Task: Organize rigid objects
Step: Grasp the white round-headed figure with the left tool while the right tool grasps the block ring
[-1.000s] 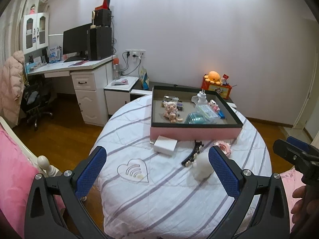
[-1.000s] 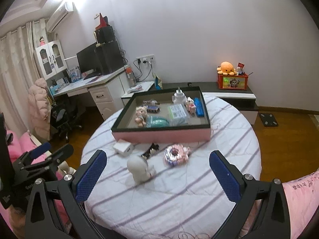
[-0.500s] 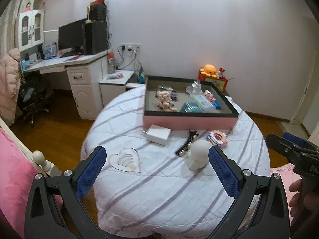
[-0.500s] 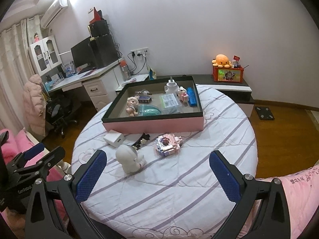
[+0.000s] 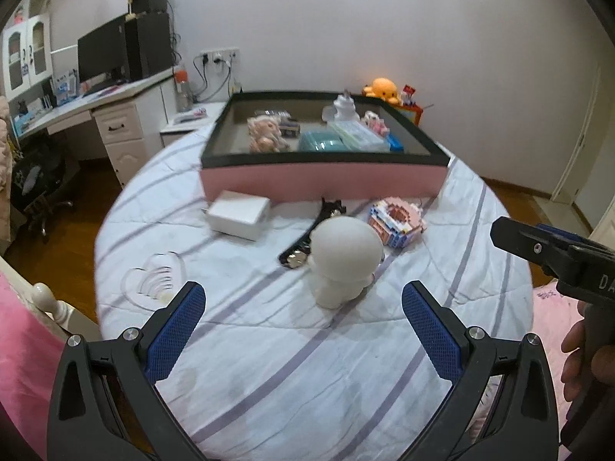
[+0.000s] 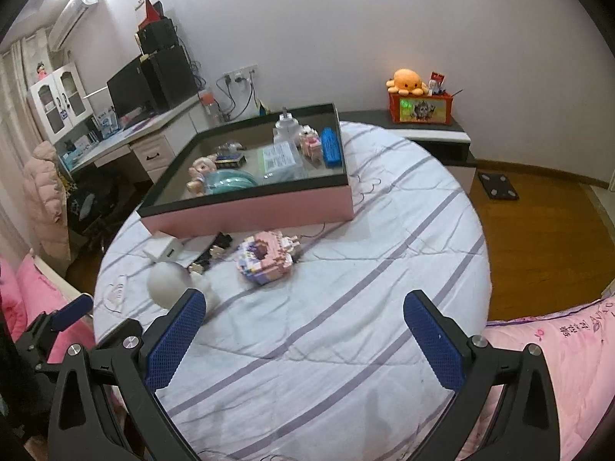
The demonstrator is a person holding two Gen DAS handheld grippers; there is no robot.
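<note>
The left gripper (image 5: 303,330) hangs low over the striped round bed (image 5: 307,365), jaws spread wide and empty, lined up on the white figure (image 5: 343,266) that stands upright just ahead of them. The right gripper (image 6: 301,340) is likewise wide and empty, off to the side; its line runs more toward the pink brick model (image 6: 266,255) than the figure. The step in hand looks like a pick of the figure by the left gripper, to go into the pink tray (image 5: 323,184) at the far side of the bed, where a doll (image 5: 263,136), a teal case (image 5: 321,141) and other bits already lie. To do it well, I would bring the jaws forward level, one pad each side of the narrow body below the big round head, since the head is smooth and domed and would likely squirt out of a pinch. Close slowly; the bedding is soft, so the figure may tip if one pad touches first. The black clip (image 5: 307,238) lies touching or just behind the figure, and the white box (image 5: 240,213) sits near on the left, so keep the approach straight to avoid dragging either. Lift clear of the tray's dark rim before moving across, and set it down in the bare patch of the tray floor.
</note>
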